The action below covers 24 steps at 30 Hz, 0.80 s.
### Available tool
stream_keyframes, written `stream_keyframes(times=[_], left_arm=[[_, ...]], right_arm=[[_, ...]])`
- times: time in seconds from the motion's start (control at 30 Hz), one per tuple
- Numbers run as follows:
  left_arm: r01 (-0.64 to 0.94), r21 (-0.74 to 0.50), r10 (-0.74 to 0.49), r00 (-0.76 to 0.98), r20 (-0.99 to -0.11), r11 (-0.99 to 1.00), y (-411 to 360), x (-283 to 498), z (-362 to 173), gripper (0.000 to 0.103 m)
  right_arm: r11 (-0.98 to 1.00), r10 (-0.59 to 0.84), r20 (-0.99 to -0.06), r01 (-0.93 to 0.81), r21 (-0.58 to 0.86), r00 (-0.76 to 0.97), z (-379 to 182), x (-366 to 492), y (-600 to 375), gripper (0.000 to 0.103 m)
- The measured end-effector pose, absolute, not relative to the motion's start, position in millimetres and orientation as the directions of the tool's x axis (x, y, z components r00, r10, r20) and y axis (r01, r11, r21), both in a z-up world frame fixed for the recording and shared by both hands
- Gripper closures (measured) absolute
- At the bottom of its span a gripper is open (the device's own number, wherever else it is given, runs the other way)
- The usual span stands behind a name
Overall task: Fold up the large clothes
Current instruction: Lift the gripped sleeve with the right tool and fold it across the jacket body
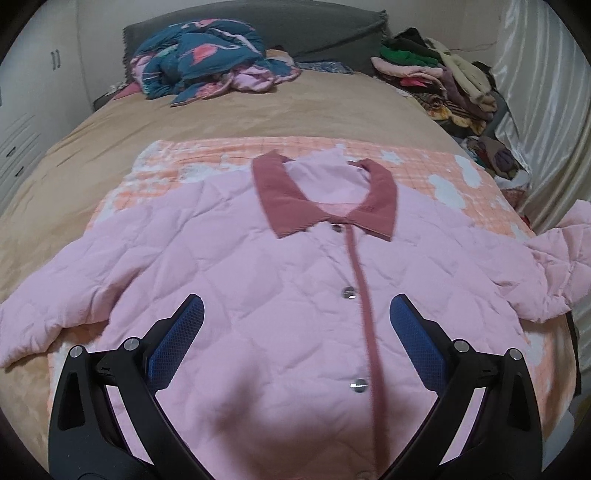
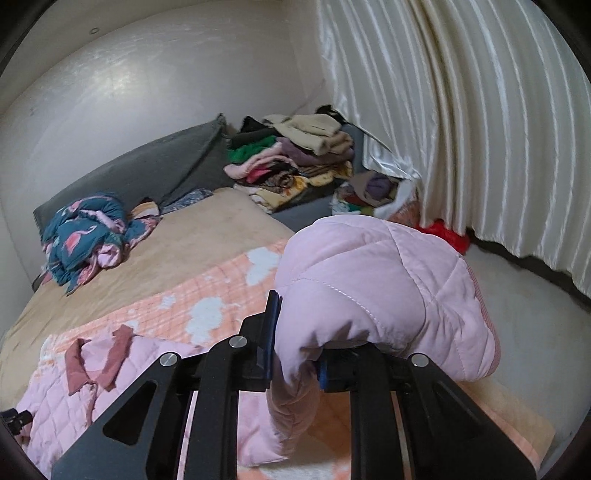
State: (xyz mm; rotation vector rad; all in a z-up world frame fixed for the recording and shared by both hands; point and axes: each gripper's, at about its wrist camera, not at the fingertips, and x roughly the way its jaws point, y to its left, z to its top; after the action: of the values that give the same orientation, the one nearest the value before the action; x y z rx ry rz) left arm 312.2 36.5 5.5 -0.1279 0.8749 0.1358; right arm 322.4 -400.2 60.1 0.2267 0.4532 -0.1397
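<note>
A: Where is the pink quilted jacket lying?

B: Face up on the peach checked blanket, which is spread over the tan bed; the dusty-rose collar points away toward the grey headboard cushion, and the front is buttoned along a rose placket

A: And the left hand-held gripper?

B: It hangs above the jacket's chest with its blue pads spread wide — nothing between them; the placket and two buttons show in the gap

A: The right hand-held gripper?

B: Its jaws are pinched tight on the jacket's sleeve; the sleeve is raised off the blanket and bulges over the fingers, at the jacket's side nearest the white satin curtain; in the left wrist view that same sleeve shows as a raised, crumpled fold at the jacket's edge

A: The other sleeve?

B: Flat, stretched out from the jacket's opposite side, partly off the blanket onto the tan bed

A: What else is near the jacket?

B: Beyond the collar, close to the cushion, a crumpled teal flamingo-print quilt; also beyond the jacket, on the curtain side, a stack of folded clothes — well apart from it; something red lies at the foot of the curtain, just past the lifted sleeve
</note>
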Motion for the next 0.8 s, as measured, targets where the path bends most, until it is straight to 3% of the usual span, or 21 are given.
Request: stream_keyframes(times=[0.8], left_arm=[[-0.27, -0.159, 0.065, 0.666, -0.743, 0.95, 117, 306, 11, 0.008]], right_arm=[[0.987, 0.082, -0.406, -0.017, 0.161, 0.91, 98, 338, -262, 0.087]])
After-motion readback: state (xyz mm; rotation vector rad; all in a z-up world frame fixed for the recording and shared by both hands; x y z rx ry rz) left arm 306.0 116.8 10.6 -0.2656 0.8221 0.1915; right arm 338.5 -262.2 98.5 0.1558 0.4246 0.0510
